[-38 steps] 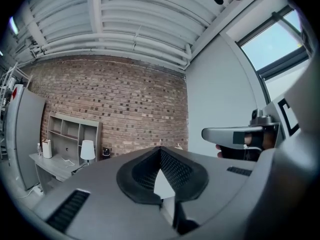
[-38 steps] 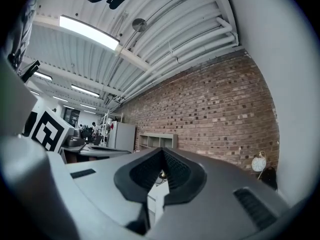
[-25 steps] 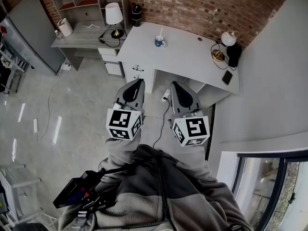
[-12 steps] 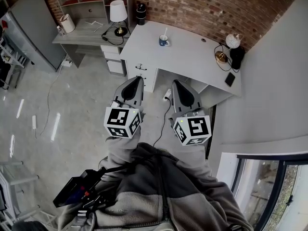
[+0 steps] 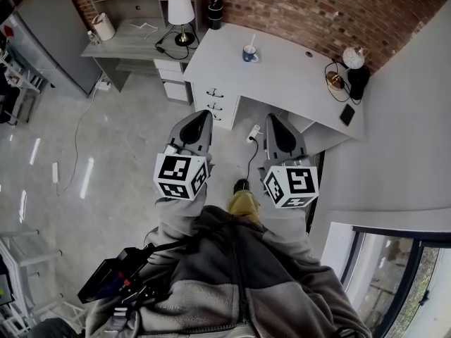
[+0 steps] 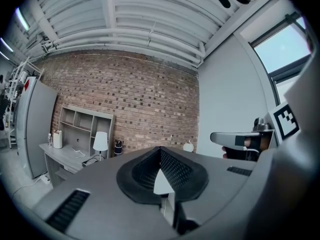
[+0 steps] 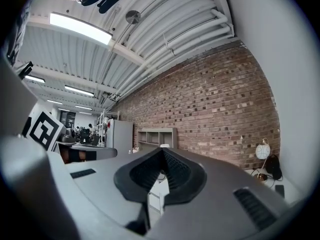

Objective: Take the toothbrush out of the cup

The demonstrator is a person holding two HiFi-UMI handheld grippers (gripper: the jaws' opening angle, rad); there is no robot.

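The blue cup [image 5: 249,54] stands on the white counter [image 5: 285,79] with the toothbrush [image 5: 253,44] upright in it, well apart from the person. The left tool [image 5: 201,115] and the right tool [image 5: 272,120] have their tips together and hold nothing. If a tool reaches the cup while closed, it can probably tip the cup over.

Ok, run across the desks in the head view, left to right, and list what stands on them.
white container → table lamp → black bottle → blue cup holding the toothbrush → round white lamp
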